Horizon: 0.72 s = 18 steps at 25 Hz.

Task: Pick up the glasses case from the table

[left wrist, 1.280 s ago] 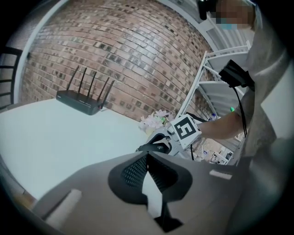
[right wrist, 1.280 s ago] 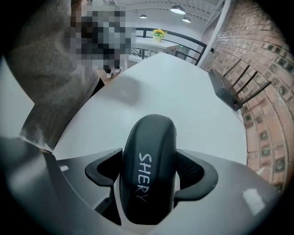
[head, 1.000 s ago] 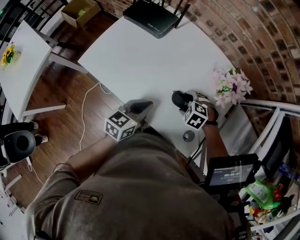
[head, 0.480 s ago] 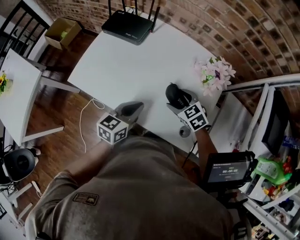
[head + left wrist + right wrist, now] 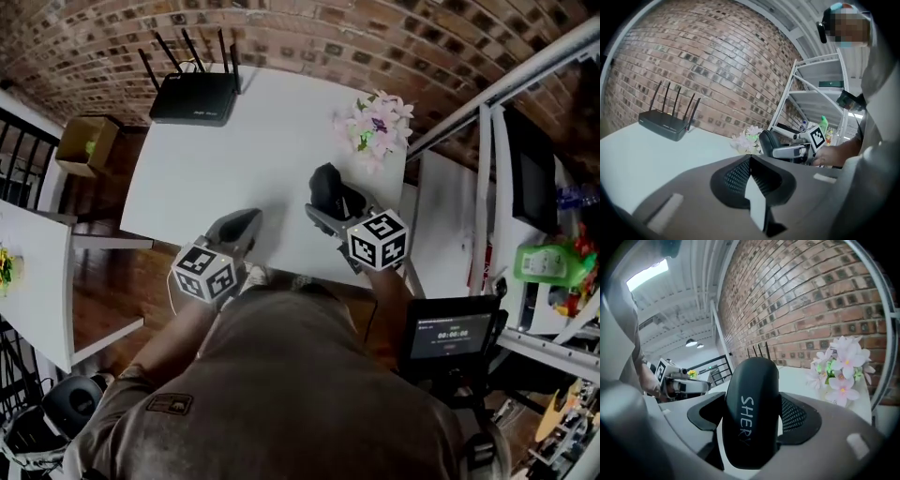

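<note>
The glasses case (image 5: pixel 326 186) is black, with white lettering on its shell (image 5: pixel 751 414). It stands on end between the jaws of my right gripper (image 5: pixel 324 201), which is shut on it over the right part of the white table (image 5: pixel 253 141). In the left gripper view the case (image 5: pixel 767 140) shows beside the flowers, held by the right gripper. Whether its lower end touches the table is hidden. My left gripper (image 5: pixel 246 223) is at the table's near edge, left of the case, shut with nothing in it (image 5: pixel 751 161).
A black router (image 5: pixel 192 97) sits at the table's far left. Pink flowers (image 5: pixel 375 122) stand at its far right, just beyond the case. A brick wall runs behind. White shelving (image 5: pixel 539 178) and a small screen (image 5: pixel 452 333) are to the right. Another white table (image 5: pixel 28 272) is on the left.
The head view has swung, so the table now sits more squarely ahead. The case stays in the right gripper; the left gripper stays at the near edge.
</note>
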Available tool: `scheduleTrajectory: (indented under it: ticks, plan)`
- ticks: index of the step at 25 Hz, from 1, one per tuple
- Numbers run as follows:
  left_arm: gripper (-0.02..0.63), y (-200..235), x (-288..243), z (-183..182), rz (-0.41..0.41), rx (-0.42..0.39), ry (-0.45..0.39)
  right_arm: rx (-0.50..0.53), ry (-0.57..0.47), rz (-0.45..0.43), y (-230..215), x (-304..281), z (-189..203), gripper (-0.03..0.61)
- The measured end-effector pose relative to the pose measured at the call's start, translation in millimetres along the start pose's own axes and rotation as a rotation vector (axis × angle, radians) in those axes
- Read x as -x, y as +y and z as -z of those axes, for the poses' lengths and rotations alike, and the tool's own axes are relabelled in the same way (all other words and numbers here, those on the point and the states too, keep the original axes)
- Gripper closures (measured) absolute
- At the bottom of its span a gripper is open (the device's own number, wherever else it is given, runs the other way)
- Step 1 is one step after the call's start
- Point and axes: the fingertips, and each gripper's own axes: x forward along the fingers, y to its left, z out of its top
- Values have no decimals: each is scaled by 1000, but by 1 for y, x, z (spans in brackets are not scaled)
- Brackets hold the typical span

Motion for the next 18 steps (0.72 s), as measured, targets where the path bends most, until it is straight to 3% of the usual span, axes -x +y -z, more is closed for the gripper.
scheduleTrajectory:
  ticks: [7,13,18]
  plan:
    - [612,-21,-21,-18,113,-50,15,-244,-233,11,13,34,-21,218]
    - [612,-35,-29,-29,167,-78,21,-372,-369,21,14,59,-26,218]
    - [612,-43,-31,-34,191,-86,30,-413,-419,51,11,75,-25,218]
